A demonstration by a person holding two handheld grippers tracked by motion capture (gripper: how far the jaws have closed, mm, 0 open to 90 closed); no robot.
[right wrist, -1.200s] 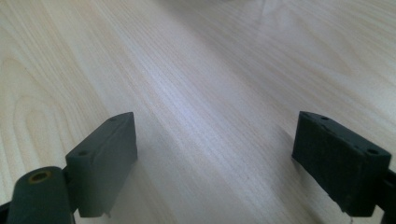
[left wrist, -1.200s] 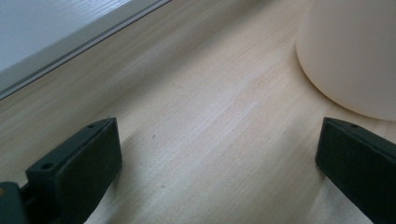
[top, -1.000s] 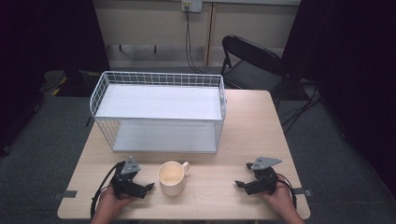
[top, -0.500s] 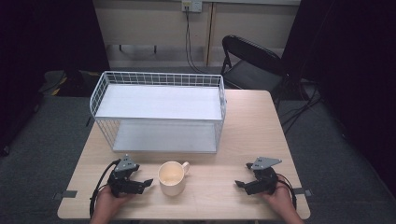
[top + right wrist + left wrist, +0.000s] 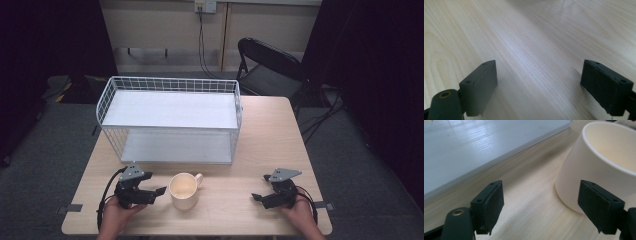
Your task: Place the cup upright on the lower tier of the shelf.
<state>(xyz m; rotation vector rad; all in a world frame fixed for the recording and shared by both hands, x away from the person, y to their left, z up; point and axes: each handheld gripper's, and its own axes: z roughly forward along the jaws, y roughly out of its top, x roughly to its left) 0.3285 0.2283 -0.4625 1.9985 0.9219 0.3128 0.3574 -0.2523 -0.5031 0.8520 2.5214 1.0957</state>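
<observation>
A cream cup (image 5: 184, 190) with its handle to the back right stands upright on the wooden table (image 5: 270, 140) near the front edge. My left gripper (image 5: 159, 192) is just left of the cup, held a little above the table and pointing at it. In the left gripper view its jaws have just been closing a little but stand apart, and the cup (image 5: 599, 157) rises behind the right pad (image 5: 599, 207), with nothing pressed between the pads. My right gripper (image 5: 257, 197) rests at the front right, open over bare wood (image 5: 539, 45).
A white wire basket rack (image 5: 170, 117) with two white shelf boards stands across the middle of the table behind the cup; its lower board (image 5: 474, 145) lies ahead of the left gripper. A black folding chair (image 5: 270, 65) stands beyond the table's far right corner.
The left gripper has lifted slightly off the table and its jaws have narrowed a little. The cup and the right gripper have not moved.
</observation>
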